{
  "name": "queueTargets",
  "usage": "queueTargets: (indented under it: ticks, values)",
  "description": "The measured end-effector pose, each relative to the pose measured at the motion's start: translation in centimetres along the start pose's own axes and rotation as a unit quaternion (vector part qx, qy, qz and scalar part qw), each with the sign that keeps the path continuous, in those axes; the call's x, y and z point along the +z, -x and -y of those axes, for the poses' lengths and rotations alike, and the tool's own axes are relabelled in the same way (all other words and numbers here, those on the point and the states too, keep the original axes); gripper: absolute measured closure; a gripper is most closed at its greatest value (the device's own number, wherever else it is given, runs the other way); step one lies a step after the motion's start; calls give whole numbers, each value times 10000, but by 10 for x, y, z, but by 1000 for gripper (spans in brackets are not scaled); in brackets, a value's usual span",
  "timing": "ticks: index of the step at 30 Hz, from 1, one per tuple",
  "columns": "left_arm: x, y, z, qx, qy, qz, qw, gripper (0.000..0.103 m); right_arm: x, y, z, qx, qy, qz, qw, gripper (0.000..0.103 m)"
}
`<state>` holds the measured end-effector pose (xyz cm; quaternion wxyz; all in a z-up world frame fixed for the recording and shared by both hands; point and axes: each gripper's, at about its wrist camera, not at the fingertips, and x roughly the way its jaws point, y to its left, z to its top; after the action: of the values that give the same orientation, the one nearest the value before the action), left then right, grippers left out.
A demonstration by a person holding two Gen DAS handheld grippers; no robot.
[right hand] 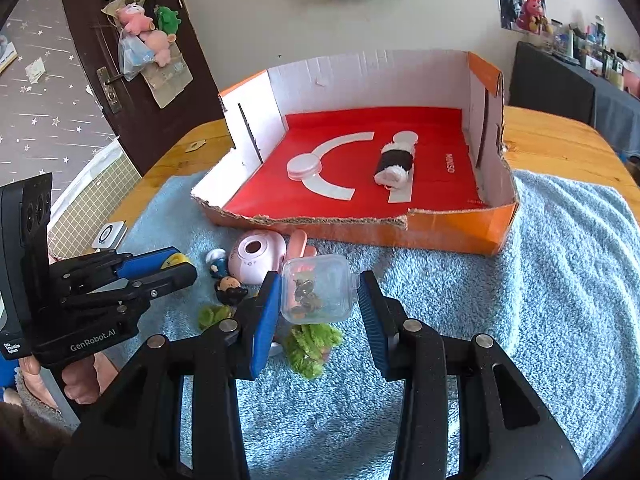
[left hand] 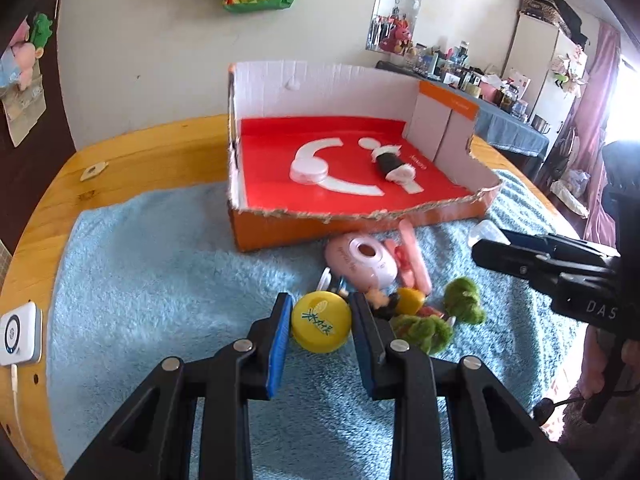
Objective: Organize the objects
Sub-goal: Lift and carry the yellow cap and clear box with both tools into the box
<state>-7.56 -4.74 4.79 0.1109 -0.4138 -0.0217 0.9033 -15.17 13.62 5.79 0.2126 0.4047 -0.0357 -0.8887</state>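
My left gripper (left hand: 320, 304) is shut on a yellow round cap (left hand: 321, 327) just above the blue towel (left hand: 160, 264). My right gripper (right hand: 319, 280) is shut on a small clear plastic box (right hand: 318, 288) with dark bits inside, held over a green plush (right hand: 312, 344). The left wrist view shows the right gripper (left hand: 490, 242) at the right, and the right wrist view shows the left gripper (right hand: 186, 265) with the cap (right hand: 176, 260). The torn orange cardboard box (right hand: 440, 232) beyond holds a white lid (right hand: 303, 167) and a black-and-white roll (right hand: 394, 164).
A pink round device (left hand: 360, 262), pink sticks (left hand: 414, 256), green plush pieces (left hand: 464, 300) and two small figurines (right hand: 230, 290) lie on the towel before the box. A white device (left hand: 18, 332) sits at the wooden table's left edge. A hand holds each gripper's handle.
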Motion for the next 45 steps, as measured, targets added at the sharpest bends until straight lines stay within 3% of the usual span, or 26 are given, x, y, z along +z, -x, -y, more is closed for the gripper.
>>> queueTargets:
  ticks: [5,10,14,18,23,35,45]
  values:
    - [-12,-11,-4,76,-17,-212,9997,72,-2,-2,0,-5,3,-36,10000,65]
    - [-13,-10,-7,67,37,-182,9998,72,-6,-8,4,-80,-40,-155,9998,65]
    - [-10,0,-13,459,-11,-18,9989,72,-9,-12,7,-111,-79,-235,9996,65]
    - [-6,5,-23,565,54,19,9984,72,-10,-13,7,-90,-88,-245,9996,65]
    - [1,11,-15,283,48,136,9995,72,-7,-8,3,-226,-162,-123,9995,65]
    - [37,14,15,93,-265,476,9985,72,6,9,3,-163,-134,62,9998,65]
    - [64,-7,29,-4,-352,476,9982,72,28,13,2,-155,-49,177,9997,65]
